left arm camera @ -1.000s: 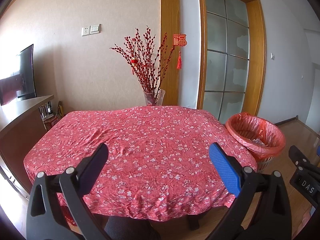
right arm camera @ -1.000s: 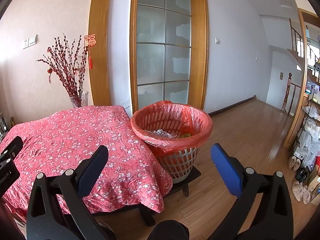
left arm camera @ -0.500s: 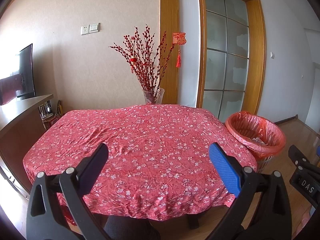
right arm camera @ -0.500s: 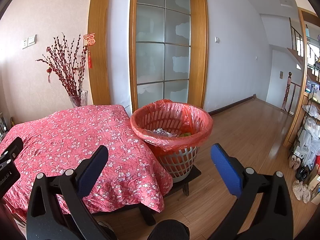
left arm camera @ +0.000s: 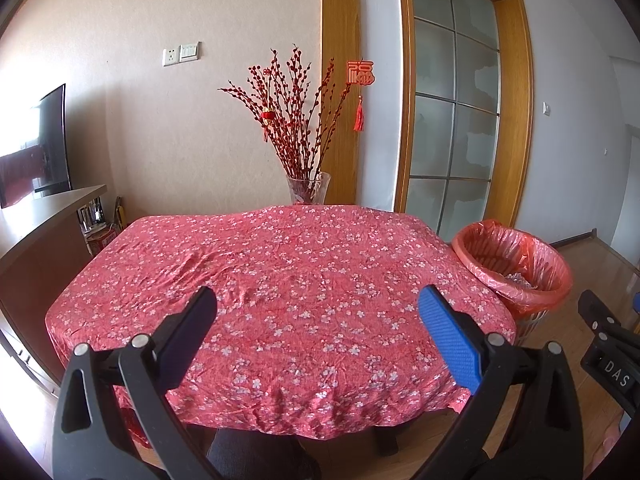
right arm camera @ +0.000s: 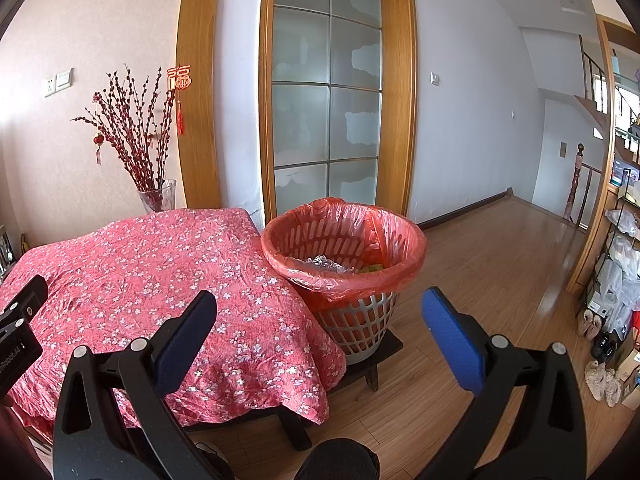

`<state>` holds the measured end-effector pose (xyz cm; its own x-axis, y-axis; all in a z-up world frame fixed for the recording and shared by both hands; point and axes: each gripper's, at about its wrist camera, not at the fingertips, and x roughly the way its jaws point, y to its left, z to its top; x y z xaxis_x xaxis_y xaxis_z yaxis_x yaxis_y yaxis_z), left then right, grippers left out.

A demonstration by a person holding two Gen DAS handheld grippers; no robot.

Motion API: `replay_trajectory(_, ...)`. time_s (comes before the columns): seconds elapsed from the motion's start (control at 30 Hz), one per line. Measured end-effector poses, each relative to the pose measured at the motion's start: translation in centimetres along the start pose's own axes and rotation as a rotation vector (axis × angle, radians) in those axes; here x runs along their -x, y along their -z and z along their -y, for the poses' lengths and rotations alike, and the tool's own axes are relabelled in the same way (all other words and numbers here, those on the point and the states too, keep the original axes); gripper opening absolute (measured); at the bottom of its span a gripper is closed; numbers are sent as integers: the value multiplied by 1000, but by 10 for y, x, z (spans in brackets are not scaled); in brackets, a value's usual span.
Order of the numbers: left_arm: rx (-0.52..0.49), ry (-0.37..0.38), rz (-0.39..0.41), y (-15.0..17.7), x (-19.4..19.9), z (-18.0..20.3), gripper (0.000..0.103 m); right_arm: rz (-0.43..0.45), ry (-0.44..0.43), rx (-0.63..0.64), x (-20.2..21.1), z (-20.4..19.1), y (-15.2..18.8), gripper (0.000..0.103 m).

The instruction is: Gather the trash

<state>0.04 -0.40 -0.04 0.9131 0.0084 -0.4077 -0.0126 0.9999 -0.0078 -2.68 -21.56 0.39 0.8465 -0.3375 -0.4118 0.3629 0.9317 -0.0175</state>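
We hold the left gripper (left arm camera: 316, 332) over the near edge of the table (left arm camera: 280, 272), its jaws wide apart with nothing between them. Our right gripper (right arm camera: 320, 332) is likewise spread and empty. The bin (right arm camera: 344, 256) stands just right of the table on a low stand, with trash (right arm camera: 326, 263) inside.
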Motion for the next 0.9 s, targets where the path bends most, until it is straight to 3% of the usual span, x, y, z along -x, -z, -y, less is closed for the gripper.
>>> replay_trajectory(0.9,-9,-11,-7,-1,-4,-1,99,-14,-3,2,-4,-3,3,101)
